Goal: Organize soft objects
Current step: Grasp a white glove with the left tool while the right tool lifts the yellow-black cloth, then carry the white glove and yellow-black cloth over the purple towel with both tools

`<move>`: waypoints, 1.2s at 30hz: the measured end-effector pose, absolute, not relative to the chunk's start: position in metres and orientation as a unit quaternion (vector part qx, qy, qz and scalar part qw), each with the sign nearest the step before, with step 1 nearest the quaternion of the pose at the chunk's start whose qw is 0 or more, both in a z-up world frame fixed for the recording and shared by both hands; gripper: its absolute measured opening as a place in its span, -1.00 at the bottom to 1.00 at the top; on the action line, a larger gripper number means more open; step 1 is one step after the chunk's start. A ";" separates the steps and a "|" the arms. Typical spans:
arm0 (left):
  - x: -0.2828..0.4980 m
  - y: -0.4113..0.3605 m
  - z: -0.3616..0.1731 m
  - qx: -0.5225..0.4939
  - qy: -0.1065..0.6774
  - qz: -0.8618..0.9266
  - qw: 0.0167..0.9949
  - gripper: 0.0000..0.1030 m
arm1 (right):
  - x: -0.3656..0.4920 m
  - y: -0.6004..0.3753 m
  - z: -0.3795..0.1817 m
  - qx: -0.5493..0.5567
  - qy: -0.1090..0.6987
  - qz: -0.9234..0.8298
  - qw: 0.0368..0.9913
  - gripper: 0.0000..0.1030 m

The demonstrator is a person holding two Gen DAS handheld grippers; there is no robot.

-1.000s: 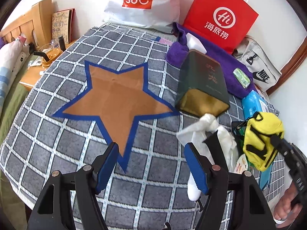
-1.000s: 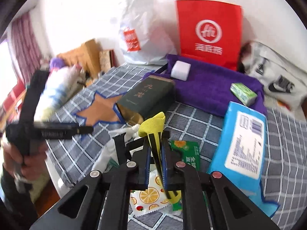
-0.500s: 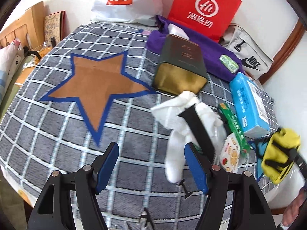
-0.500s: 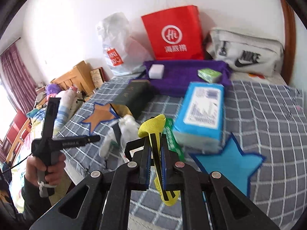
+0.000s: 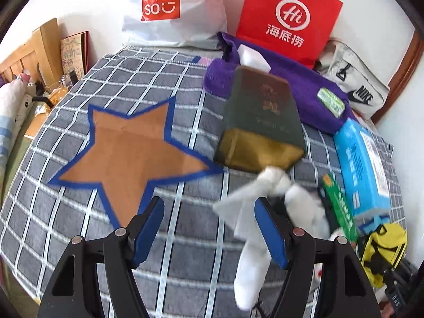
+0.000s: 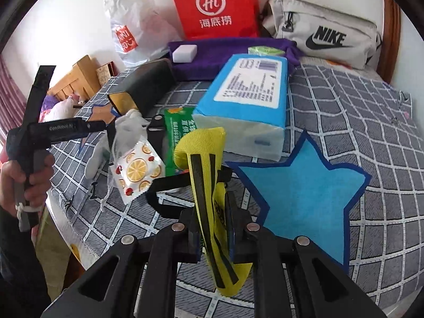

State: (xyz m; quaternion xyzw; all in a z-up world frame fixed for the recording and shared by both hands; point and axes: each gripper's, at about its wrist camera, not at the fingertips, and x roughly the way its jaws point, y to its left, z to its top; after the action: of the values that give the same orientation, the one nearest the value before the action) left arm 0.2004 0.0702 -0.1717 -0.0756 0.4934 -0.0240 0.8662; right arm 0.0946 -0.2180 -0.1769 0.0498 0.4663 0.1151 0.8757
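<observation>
My right gripper (image 6: pixel 214 234) is shut on a yellow pouch with black straps (image 6: pixel 204 164), held just above the bed beside a light blue star patch (image 6: pixel 304 188). The pouch also shows at the lower right of the left wrist view (image 5: pixel 383 251). My left gripper (image 5: pixel 209 228) is open and empty above the checked grey bedspread (image 5: pixel 79 225), near the tip of an orange star patch (image 5: pixel 132 156). A white sock (image 5: pixel 254 238) lies by its right finger (image 5: pixel 270 233). The sock also shows in the right wrist view (image 6: pixel 127 124).
A dark green box (image 5: pixel 259 122), a blue tissue pack (image 6: pixel 249 100), a green packet (image 6: pixel 175 132) and an orange-slice print packet (image 6: pixel 137 169) lie mid-bed. A purple towel (image 5: pixel 291 84), red bag (image 5: pixel 286 18), white Miniso bag (image 5: pixel 164 8) and Nike bag (image 6: pixel 326 29) are at the back.
My left gripper swung right then partly back, staying open. My right gripper carried the yellow pouch right and lowered it next to the blue star.
</observation>
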 end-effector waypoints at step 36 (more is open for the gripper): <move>0.179 0.082 -0.167 -0.059 0.498 -0.050 0.864 -0.81 | 0.088 -0.238 -0.149 0.094 0.427 0.102 0.893 -0.85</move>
State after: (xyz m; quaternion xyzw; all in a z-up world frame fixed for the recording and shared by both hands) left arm 0.1794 0.0823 -0.1672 -0.0586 0.4984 -0.0497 0.8635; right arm 0.0877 -0.2380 -0.1494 0.0943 0.4271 0.1023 0.8934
